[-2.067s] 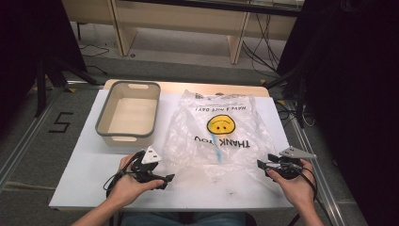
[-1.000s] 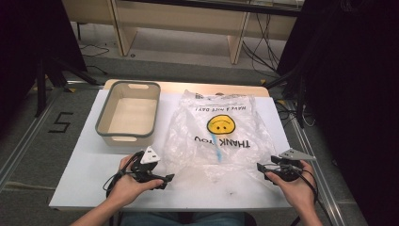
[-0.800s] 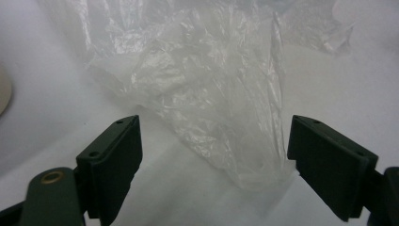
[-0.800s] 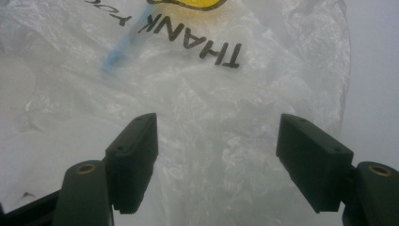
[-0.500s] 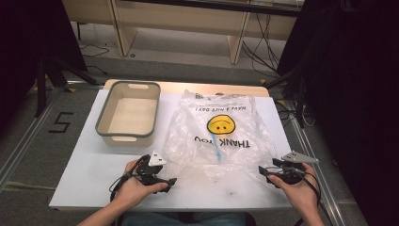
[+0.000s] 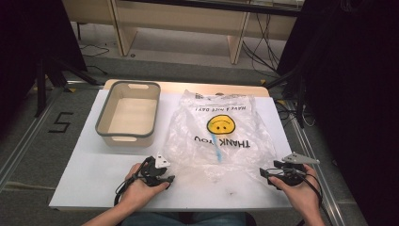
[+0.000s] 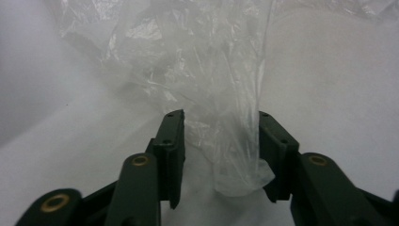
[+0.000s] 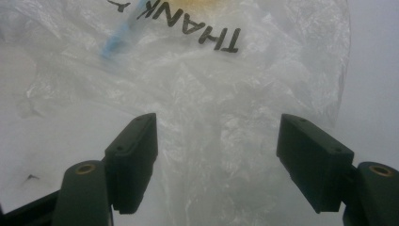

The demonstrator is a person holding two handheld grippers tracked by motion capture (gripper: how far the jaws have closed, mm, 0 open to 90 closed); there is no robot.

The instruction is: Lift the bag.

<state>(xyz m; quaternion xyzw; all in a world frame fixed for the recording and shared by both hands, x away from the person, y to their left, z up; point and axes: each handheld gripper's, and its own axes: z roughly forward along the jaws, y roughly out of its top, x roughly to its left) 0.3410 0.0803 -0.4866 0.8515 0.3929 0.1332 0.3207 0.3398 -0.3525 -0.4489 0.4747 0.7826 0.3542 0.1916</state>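
A crumpled clear plastic bag [image 6: 221,136] with a yellow smiley and "THANK YOU" print lies on the white table [image 6: 94,174]. My left gripper [image 6: 169,177] rests at the bag's near-left corner. In the left gripper view a twisted strip of the bag [image 7: 221,141] stands between the jaws of my left gripper [image 7: 221,136]. These jaws have just been closing but still stand apart around the film. My right gripper [image 6: 264,173] sits at the bag's near-right edge. In the right gripper view its jaws are wide open [image 8: 216,141] over the bag's film [image 8: 188,70].
A beige bin with a grey rim [image 6: 101,123] stands empty at the table's back left, beside the bag. Wooden shelving legs and cables lie on the floor beyond the table. Bare table surface stretches along the near edge between the two hands.
My left hand has slid a little to the right toward the bag's corner, and its jaws have narrowed around the plastic. The right hand has stayed where it was.
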